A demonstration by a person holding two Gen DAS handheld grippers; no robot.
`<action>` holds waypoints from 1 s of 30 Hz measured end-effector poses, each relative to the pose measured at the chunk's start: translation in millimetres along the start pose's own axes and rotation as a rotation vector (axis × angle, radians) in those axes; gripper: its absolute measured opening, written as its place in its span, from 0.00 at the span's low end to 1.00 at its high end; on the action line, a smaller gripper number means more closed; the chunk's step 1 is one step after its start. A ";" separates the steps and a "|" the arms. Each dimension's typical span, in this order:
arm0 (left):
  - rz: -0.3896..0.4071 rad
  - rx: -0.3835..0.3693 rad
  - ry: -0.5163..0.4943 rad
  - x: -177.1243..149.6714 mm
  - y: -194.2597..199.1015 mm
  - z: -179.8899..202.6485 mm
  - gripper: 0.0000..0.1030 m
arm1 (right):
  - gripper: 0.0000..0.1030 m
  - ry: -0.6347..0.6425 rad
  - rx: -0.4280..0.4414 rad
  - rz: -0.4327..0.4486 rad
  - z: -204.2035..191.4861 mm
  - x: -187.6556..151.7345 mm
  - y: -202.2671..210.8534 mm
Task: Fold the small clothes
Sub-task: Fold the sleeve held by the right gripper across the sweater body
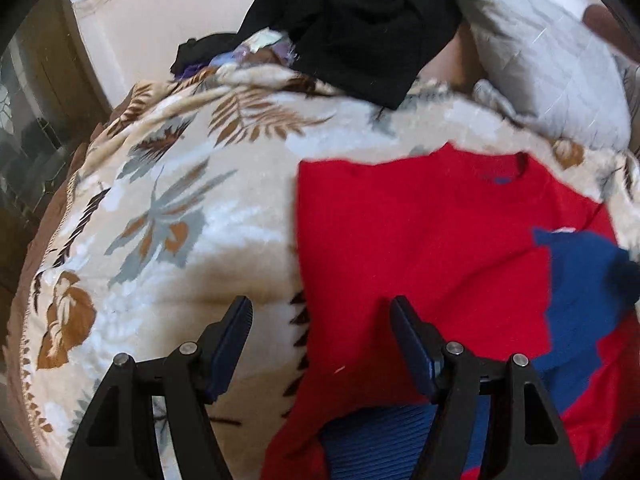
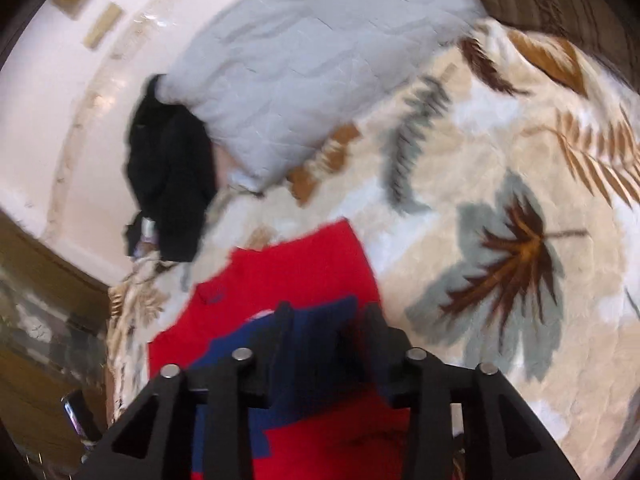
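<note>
A red sweater [image 1: 420,240] with blue parts lies flat on the leaf-patterned blanket [image 1: 180,220], its collar toward the pillow. A blue sleeve [image 1: 580,280] is laid across its right side, and a blue ribbed hem [image 1: 372,440] shows at the bottom. My left gripper [image 1: 320,316] hangs open over the sweater's left edge, holding nothing. In the right wrist view the same sweater [image 2: 304,264] sits below my right gripper [image 2: 328,320]. Its jaws stand partly apart, blue cloth [image 2: 240,344] shows in and beside the gap, and the picture is blurred there.
A pile of black clothes [image 1: 352,20] lies at the blanket's far edge, next to a grey quilted pillow [image 1: 540,60]. The right wrist view shows the black pile [image 2: 168,168], the pillow [image 2: 300,60] and open blanket [image 2: 500,160] to the right. The bed's edge drops off at left.
</note>
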State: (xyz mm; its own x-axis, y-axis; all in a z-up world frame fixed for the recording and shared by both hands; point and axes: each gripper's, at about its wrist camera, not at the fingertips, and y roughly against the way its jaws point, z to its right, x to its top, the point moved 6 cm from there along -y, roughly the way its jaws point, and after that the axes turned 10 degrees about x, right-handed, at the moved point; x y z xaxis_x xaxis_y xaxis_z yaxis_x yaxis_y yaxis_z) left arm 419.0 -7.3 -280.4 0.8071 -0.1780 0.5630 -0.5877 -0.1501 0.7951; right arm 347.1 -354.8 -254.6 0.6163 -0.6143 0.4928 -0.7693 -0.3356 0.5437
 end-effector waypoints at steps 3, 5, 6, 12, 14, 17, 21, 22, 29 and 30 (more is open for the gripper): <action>-0.040 0.021 -0.054 -8.2 -9.3 14.1 0.70 | 0.38 0.117 -0.012 -0.128 -22.9 -24.6 -29.6; -0.040 0.041 -0.068 -10.7 -14.3 18.4 0.70 | 0.38 0.125 -0.082 -0.263 -14.3 -47.0 -58.7; -0.037 0.042 -0.069 -9.8 -12.6 18.1 0.70 | 0.37 0.125 -0.097 -0.269 -11.3 -51.6 -62.6; 0.075 0.055 -0.070 -2.6 16.6 18.4 0.70 | 0.38 0.257 -0.021 -0.184 -58.6 -45.3 -45.4; 0.121 0.069 -0.075 0.4 25.6 20.6 0.70 | 0.38 0.281 -0.002 -0.225 -67.1 -55.2 -55.2; 0.167 0.080 -0.074 3.8 35.5 24.5 0.70 | 0.39 0.335 -0.114 -0.330 -61.6 -77.6 -83.1; 0.189 0.084 -0.072 6.5 39.9 27.2 0.70 | 0.38 0.379 -0.094 -0.265 -75.8 -71.2 -73.9; 0.193 0.078 -0.068 7.0 41.1 27.7 0.70 | 0.38 0.383 -0.088 -0.241 -77.6 -67.6 -70.6; 0.175 0.068 -0.071 6.4 35.8 36.1 0.70 | 0.38 0.354 -0.234 -0.234 -43.1 -56.4 -83.9; 0.145 0.066 -0.079 4.5 28.7 39.5 0.70 | 0.38 0.362 -0.230 -0.223 -44.4 -55.8 -83.2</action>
State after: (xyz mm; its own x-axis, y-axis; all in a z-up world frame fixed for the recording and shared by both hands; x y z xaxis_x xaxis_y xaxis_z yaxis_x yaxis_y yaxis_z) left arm 403.5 -50.8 -263.9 0.7079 -0.2781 0.6492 -0.7023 -0.1804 0.6886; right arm 384.1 -260.9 -297.2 0.8126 -0.2433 0.5296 -0.5794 -0.2392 0.7792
